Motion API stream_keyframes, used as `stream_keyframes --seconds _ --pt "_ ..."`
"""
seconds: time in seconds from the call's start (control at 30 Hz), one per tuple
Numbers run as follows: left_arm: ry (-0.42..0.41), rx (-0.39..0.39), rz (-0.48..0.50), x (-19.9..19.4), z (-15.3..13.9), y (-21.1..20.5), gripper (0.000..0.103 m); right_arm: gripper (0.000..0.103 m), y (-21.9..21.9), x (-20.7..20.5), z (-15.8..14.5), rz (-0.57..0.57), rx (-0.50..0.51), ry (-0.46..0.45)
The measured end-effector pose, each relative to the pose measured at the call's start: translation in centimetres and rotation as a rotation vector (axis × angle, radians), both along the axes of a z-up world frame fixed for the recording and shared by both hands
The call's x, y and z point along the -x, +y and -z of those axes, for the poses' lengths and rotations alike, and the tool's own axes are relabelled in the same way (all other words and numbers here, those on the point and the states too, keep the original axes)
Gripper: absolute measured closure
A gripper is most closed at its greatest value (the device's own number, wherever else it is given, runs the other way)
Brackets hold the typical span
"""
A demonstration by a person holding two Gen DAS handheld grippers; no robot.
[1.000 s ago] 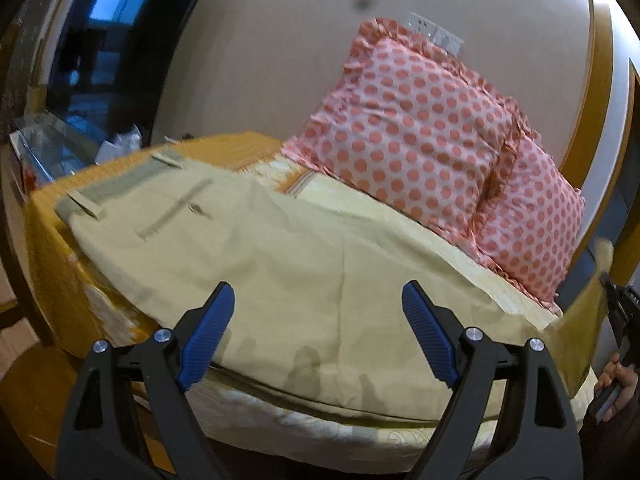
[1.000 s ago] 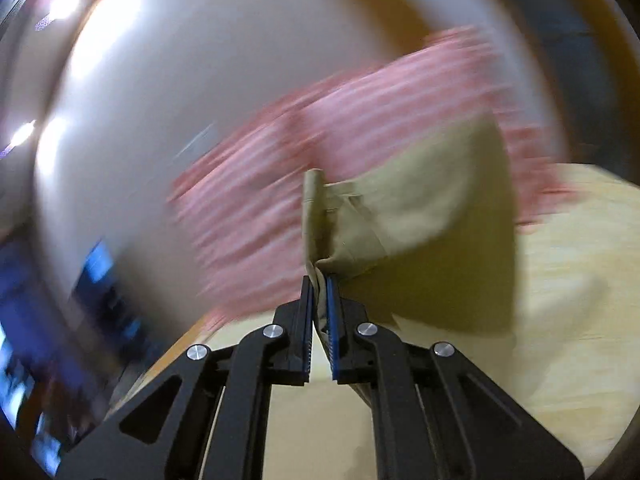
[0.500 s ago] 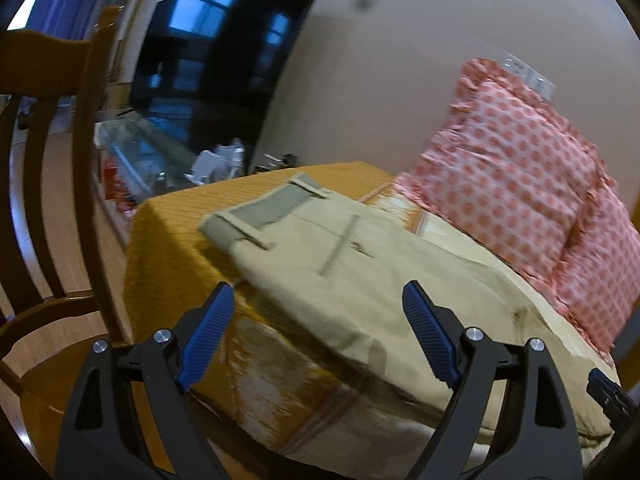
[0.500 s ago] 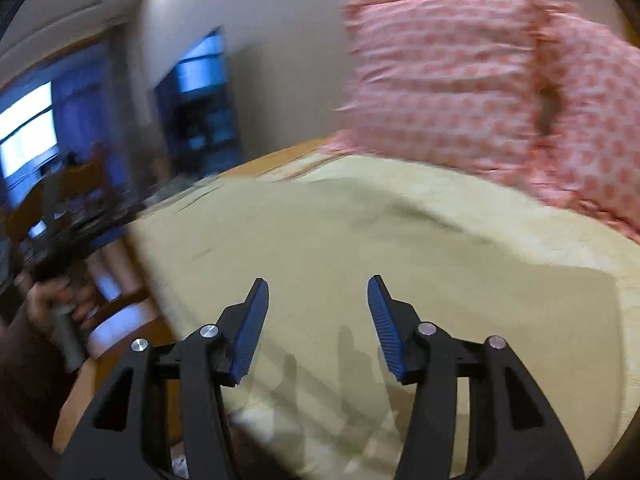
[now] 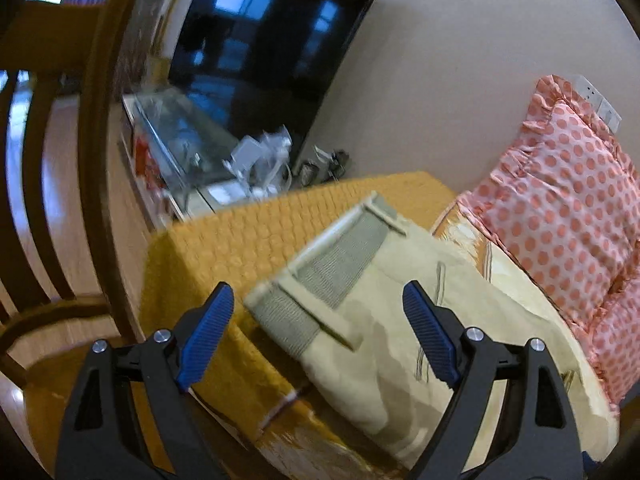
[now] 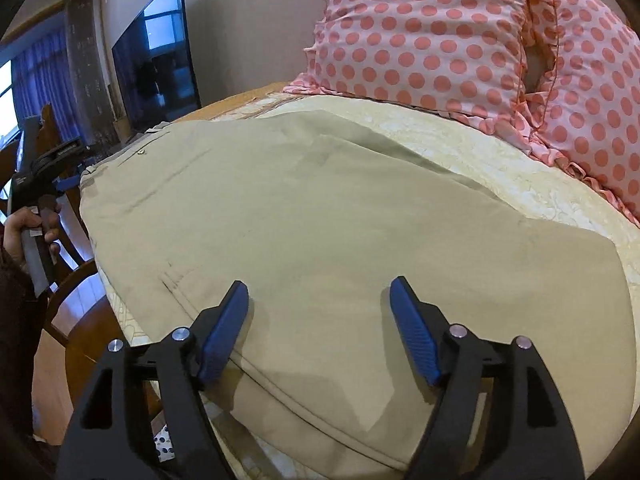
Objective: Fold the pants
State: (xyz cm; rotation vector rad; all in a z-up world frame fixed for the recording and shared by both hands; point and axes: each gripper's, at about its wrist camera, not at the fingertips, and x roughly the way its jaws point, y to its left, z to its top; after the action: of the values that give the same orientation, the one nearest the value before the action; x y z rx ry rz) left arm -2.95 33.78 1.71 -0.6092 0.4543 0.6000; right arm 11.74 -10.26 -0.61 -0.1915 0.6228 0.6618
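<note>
Khaki pants fill mid-frame, flat on the bed. Right gripper hovers bottom centre over their near edge — jaws spread, empty. Left gripper, jaws likewise apart, faces the waistband corner.

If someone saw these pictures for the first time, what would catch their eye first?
Probably the khaki pants, lying flat across the bed's cream cover, with the pink polka-dot pillows propped against the wall behind them. Next, both the left gripper and the right gripper gape open above the cloth, holding nothing.
</note>
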Motion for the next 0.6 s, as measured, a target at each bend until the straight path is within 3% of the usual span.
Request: stream_keyframes --seconds 0.07,0.23,0.3,0.37,0.43,0.5,0.57,0.6 --pt "-0.010 -0.024 0.019 0.0 0.1 -1.3 0.016 0.025 0.1 0.4 -0.2 -0.005 -0.008 0.000" --pt "-0.067 0.012 0.113 -0.5 0.3 -4.8 0.013 0.023 0.0 0.4 -0.2 -0.009 -0.015 0.002" --pt "-0.101 0.063 0.155 -0.8 0.2 -5.6 0.013 0.023 -0.1 0.2 -0.2 -0.010 -0.021 0.004" --pt "-0.161 0.166 0.178 -0.8 0.4 -5.4 0.013 0.023 -0.2 0.2 -0.2 -0.011 -0.028 0.006" --pt "-0.215 0.286 0.155 -0.7 0.9 -3.9 0.027 0.023 -0.4 0.3 -0.3 -0.012 -0.045 0.010" --pt "-0.261 0.430 0.097 0.0 2.1 -2.1 0.066 0.023 -0.8 0.4 -0.3 -0.016 -0.074 0.019" --pt "-0.272 0.512 0.068 0.2 3.0 -1.1 0.089 0.023 -1.2 0.5 -0.4 -0.020 -0.102 0.032" --pt "-0.269 0.531 0.072 0.1 3.3 -0.8 0.091 0.023 -1.6 0.5 -0.5 -0.025 -0.121 0.041"
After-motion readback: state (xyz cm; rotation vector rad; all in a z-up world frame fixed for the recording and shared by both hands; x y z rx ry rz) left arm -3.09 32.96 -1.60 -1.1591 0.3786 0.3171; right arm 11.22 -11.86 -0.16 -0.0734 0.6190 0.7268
